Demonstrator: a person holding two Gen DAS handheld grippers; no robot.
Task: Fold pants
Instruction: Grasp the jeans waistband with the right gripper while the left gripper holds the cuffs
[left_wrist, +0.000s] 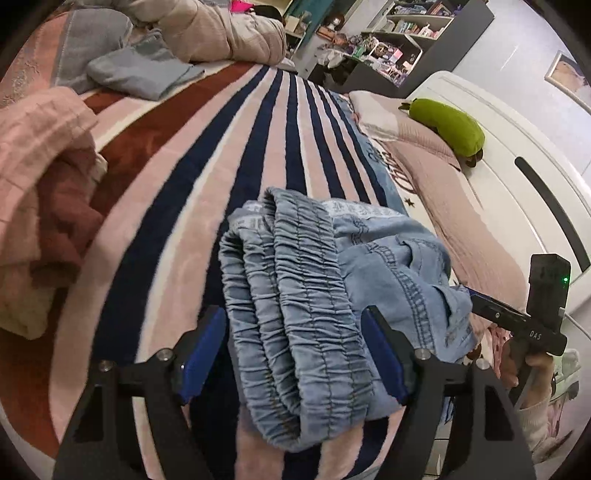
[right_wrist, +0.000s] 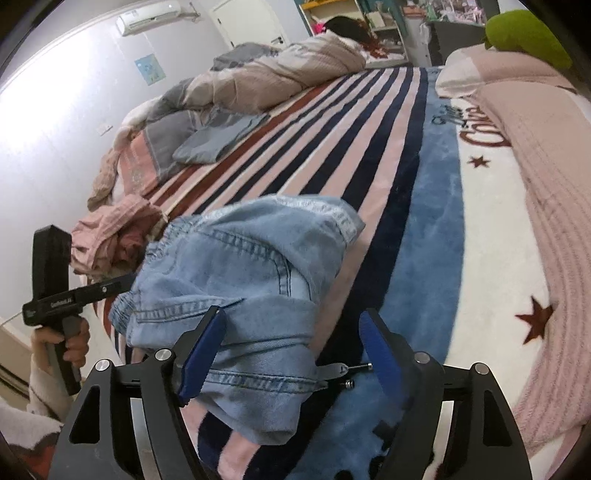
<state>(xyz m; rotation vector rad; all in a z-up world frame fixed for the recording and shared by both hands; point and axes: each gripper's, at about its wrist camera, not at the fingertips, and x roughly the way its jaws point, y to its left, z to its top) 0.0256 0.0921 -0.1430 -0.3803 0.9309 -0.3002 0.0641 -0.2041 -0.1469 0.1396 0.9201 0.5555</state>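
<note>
Denim pants (left_wrist: 317, 295): bunched in a heap on the striped blanket (left_wrist: 207, 177), elastic waistband lying between the left gripper's (left_wrist: 295, 354) fingers.
Left gripper: jaws spread wide, blue pads clear of the waistband.
Right gripper (right_wrist: 291, 354): jaws spread too, pant fabric just ahead, left pad touching it.
Green plush (left_wrist: 447, 127): far ahead-right, on the pillow.
</note>
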